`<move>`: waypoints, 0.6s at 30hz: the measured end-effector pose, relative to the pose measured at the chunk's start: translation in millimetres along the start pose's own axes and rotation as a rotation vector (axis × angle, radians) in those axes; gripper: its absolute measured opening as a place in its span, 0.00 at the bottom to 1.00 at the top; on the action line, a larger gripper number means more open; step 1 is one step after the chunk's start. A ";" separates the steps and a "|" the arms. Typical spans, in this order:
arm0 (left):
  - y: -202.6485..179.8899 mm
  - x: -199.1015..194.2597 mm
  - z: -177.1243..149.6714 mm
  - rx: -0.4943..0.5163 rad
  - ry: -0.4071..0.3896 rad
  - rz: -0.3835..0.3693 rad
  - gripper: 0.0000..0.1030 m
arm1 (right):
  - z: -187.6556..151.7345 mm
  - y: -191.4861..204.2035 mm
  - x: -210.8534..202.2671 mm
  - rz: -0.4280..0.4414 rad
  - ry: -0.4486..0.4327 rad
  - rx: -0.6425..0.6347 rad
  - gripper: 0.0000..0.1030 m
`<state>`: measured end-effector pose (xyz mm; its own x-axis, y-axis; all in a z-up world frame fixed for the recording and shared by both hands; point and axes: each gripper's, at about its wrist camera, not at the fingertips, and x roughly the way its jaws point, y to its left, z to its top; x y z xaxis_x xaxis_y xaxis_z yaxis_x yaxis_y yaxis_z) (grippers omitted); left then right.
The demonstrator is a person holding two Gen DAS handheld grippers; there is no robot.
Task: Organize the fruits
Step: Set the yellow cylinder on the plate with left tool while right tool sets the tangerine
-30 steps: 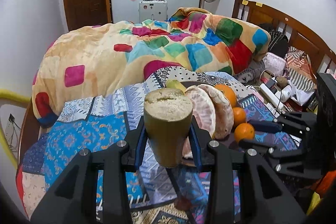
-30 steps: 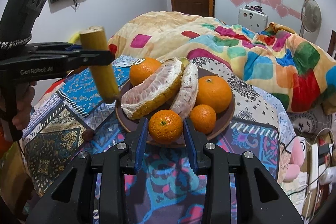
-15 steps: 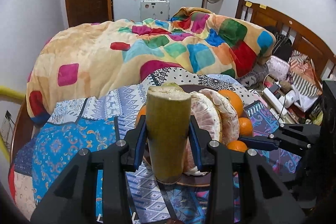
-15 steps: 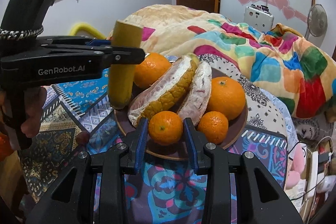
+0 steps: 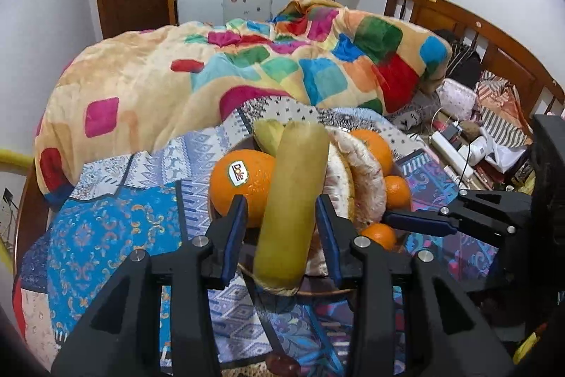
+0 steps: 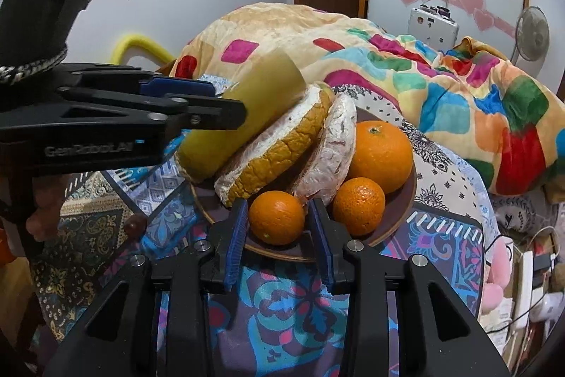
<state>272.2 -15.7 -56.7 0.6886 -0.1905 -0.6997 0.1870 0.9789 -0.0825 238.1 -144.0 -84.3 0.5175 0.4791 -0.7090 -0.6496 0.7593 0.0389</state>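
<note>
The left gripper (image 5: 280, 228) has its fingers around a yellow-green sugarcane piece (image 5: 293, 200) at the frame's centre; they seem to pinch it, though contact is hard to judge. The piece leans on the pomelo slices (image 6: 279, 147) on the brown plate (image 6: 399, 221). In the right wrist view's lower middle, the right gripper (image 6: 277, 225) has its fingers spread just beside a small orange (image 6: 277, 218), apparently not touching.

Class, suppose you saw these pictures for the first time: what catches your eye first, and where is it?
First, the plate piled with oranges and peeled pomelo pieces on the patterned cloth. Next, the yellow-green stalk between the left hand-held gripper's fingers, leaning on the fruit. Behind lies a bright patchwork blanket.
</note>
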 end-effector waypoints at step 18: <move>27.2 -60.7 -47.1 -0.054 -0.025 0.078 0.50 | -13.2 22.7 -30.9 -0.005 -0.041 -0.013 0.40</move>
<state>202.5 26.0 -49.9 0.7169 -0.1147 -0.6876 0.0944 0.9933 -0.0672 200.0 -147.4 -70.9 0.5430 0.4933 -0.6796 -0.6539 0.7561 0.0264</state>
